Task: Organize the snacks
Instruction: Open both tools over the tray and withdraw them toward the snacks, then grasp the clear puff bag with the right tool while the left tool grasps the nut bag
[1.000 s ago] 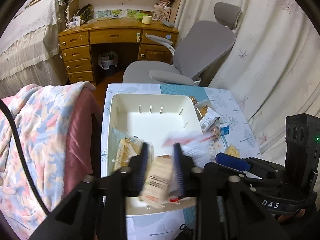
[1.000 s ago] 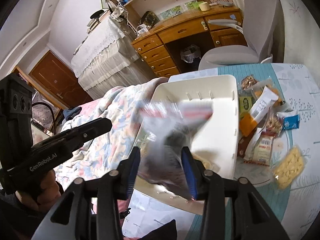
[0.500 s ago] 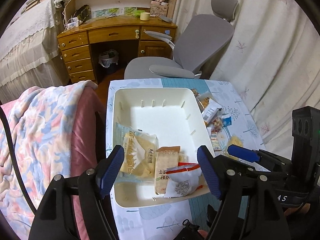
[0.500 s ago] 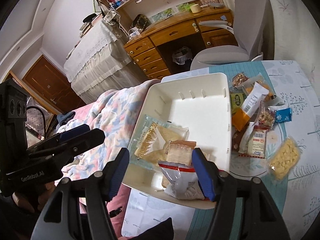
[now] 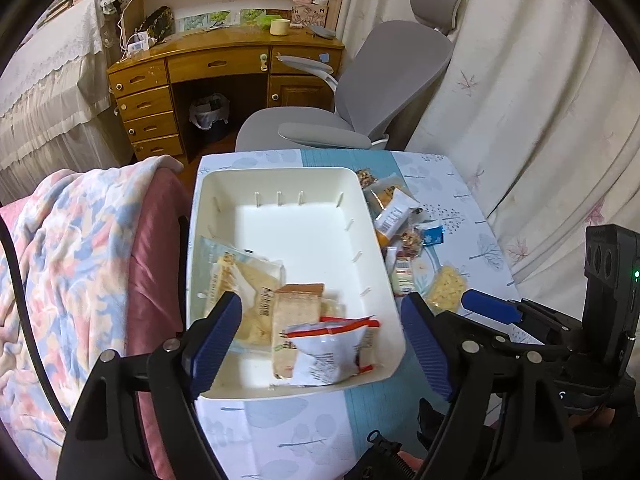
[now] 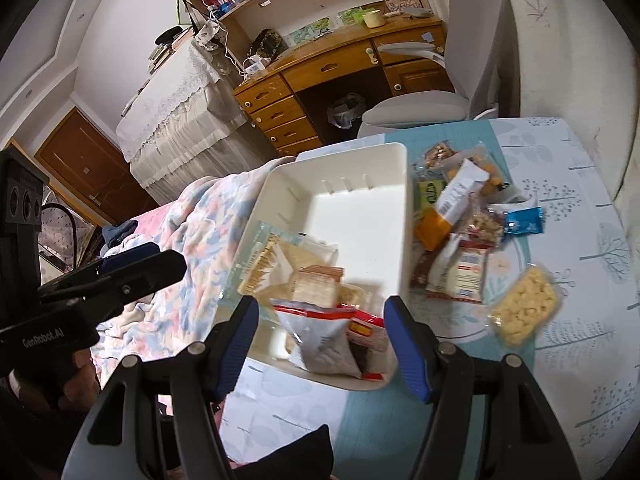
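Both packets clamped a second ago now lie in the white bin (image 5: pixel 384 236): the left gripper (image 5: pixel 320 340) is still opening, empty, the right gripper (image 6: pixel 320 340) stands wide and empty, so next comes a reach for the loose snacks (image 6: pixel 464 240) beside it.

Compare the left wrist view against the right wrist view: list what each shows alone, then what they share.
Left wrist only: the right tongs, seen from the side.
Right wrist only: a brown door, the left tongs and a green packet.
Both: white bin holding a red-and-white packet, loose snacks beside it, wooden desk, grey chair.
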The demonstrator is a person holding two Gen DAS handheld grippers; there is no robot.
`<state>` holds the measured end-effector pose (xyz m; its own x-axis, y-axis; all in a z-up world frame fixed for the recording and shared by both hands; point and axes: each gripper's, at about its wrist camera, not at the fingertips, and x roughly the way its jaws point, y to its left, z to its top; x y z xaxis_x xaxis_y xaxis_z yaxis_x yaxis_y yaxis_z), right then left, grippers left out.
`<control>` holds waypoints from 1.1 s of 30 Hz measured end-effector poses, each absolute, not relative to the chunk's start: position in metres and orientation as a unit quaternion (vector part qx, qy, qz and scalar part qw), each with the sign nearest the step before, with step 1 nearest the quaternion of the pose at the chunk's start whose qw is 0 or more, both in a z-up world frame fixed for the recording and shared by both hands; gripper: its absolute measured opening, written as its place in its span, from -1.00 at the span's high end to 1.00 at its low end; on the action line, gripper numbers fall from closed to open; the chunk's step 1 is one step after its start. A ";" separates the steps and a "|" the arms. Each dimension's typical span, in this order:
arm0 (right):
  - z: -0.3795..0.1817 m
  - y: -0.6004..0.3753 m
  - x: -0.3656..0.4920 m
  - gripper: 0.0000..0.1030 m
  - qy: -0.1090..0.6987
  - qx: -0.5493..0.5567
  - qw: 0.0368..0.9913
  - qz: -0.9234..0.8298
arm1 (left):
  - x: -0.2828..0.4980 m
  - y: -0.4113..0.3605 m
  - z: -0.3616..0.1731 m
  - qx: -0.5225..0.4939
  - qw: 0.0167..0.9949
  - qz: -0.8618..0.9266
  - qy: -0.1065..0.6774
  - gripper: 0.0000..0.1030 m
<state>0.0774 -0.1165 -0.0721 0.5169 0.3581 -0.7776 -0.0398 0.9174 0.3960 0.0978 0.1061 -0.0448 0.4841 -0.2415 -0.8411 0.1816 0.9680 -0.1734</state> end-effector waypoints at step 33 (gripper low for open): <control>-0.126 -0.251 0.074 -0.49 0.515 0.047 0.848 0.119 | 0.155 -0.054 -0.105 -0.027 0.786 -0.108 0.608 -0.70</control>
<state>0.0742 -0.2514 -0.1259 0.4417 0.2496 -0.8617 -0.1535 0.9674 0.2015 0.1550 -0.0545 -0.1053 0.2378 -0.2020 -0.9501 0.1368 0.9754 -0.1731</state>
